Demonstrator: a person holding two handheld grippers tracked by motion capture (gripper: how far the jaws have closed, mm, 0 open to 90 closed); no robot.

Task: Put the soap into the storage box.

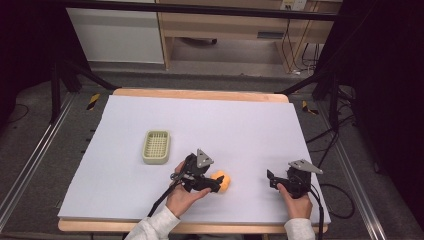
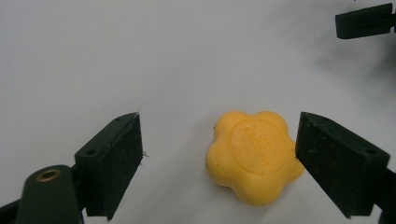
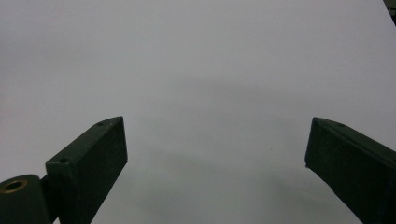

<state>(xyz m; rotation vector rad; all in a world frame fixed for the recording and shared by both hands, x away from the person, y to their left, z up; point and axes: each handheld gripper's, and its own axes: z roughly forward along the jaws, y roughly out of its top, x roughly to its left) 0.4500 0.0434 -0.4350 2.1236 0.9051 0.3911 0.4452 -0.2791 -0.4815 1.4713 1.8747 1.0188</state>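
While the left gripper (image 2: 219, 154) lies low over the white sheet (image 1: 250, 125), its jaws stand apart with the orange flower-shaped soap (image 2: 254, 156) between them. In the left gripper view the soap rests flat on the sheet, its embossed round face up; the jaw on that view's right sits at the soap's edge, and whether it touches cannot be told, while the other jaw is well clear of it. In the high view the soap (image 1: 221, 181) lies near the front edge of the sheet, just beside the left gripper's (image 1: 216, 184) tips. A pale green slotted dish (image 1: 156, 146) sits farther back to the left, apart from the soap. Well to the right, the right gripper (image 1: 270, 179) has its jaws wide apart with bare sheet between them.
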